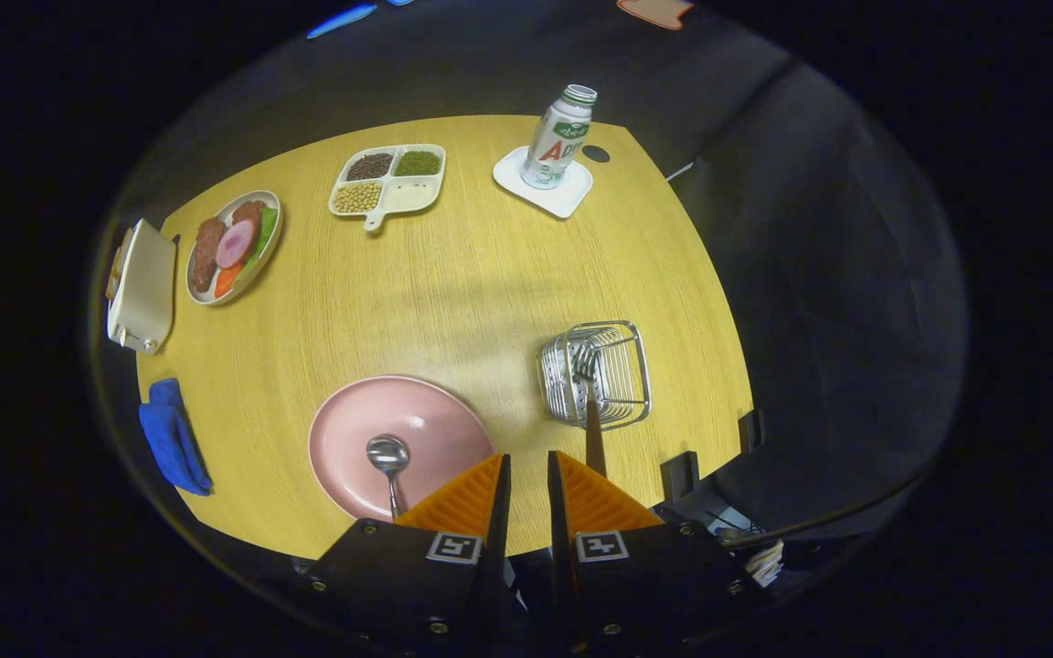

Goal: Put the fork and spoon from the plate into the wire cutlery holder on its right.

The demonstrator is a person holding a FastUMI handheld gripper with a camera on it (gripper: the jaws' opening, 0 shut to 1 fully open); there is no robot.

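A pink plate (435,425) lies on the yellow wooden table just ahead of my left finger, with a metal spoon (388,457) on it, bowl pointing away. To the plate's right stands the wire cutlery holder (622,366). The fork (589,393) has its tines inside the holder, and its brown handle leans out over the near rim and runs down behind my right finger. My gripper (528,471) hovers above the table's near edge, between plate and holder. Its fingers stand a narrow gap apart with nothing between them.
At the far side sit a divided tray of beans and grains (389,178) and a bottle (560,137) on a white coaster. At the left are a plate of meat and vegetables (234,245), a white toaster (143,288) and a blue cloth (172,437).
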